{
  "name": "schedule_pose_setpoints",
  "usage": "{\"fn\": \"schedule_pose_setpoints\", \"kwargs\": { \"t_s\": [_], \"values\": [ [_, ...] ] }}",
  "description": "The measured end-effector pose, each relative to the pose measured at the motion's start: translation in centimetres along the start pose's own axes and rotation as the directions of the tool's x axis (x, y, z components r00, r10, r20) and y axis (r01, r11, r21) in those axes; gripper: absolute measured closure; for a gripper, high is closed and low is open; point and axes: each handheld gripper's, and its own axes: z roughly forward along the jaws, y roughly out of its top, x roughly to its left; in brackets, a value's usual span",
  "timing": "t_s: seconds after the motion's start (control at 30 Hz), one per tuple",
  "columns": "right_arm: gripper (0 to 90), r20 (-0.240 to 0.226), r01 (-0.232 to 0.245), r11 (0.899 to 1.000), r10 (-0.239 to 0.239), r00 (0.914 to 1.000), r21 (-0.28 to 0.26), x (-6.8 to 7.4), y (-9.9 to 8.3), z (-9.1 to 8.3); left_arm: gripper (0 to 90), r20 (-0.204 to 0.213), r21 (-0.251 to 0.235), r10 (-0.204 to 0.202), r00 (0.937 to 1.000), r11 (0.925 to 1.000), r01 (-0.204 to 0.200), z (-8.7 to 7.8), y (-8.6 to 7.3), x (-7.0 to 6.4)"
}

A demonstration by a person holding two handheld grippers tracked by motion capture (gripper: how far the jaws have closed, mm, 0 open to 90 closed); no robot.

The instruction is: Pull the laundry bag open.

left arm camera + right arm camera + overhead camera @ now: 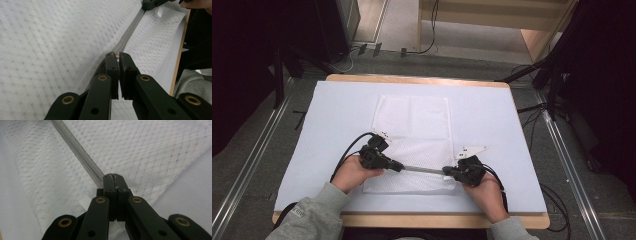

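Below, on a white-covered surface, lies a white mesh laundry bag with its long side running away from the person. A grey zipper crosses the bag's near end, left to right, and this is the line the work turns on.

Each hand holds a tool at one end of that zipper. The left tool sits at the zipper's left end; in the left gripper view its jaws are nearly closed, with a thin gap, and something small and brassy, probably the zipper pull, is pinched at the tips. The right tool sits at the zipper's right end; in the right gripper view its jaws are pressed fully together on the zipper tape or bag edge, though exactly what they grip is hard to make out.

So the zipper stretches straight between the two tools, the left one nearer the pull. Judging from this, sliding would run along that left-right line.

The bag's near corners are partly covered by the hands.
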Motion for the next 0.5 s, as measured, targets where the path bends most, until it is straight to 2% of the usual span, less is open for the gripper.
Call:
{"fn": "schedule_pose_setpoints", "kwargs": {
  "t_s": [0.1,0.3,0.5],
  "values": [
    [90.0,0.001,0.002,1.000,-0.002,1.0000,0.000,0.0,0.0,0.0,88.1,-0.008,-0.009,-0.013,0.9999,0.9999,0.013,-0.8,-0.5,0.4],
    [90.0,0.001,0.005,1.000,-0.005,1.0000,-0.002,0.0,0.0,0.0,88.1,-0.010,-0.024,-0.015,0.9998,0.9996,0.015,-2.0,-1.1,0.9],
    [90.0,0.003,0.006,1.000,-0.006,1.0000,0.006,0.0,0.1,0.0,88.1,-0.013,-0.030,-0.022,0.9997,0.9993,0.022,-2.4,-1.5,1.1]
  ]
}}
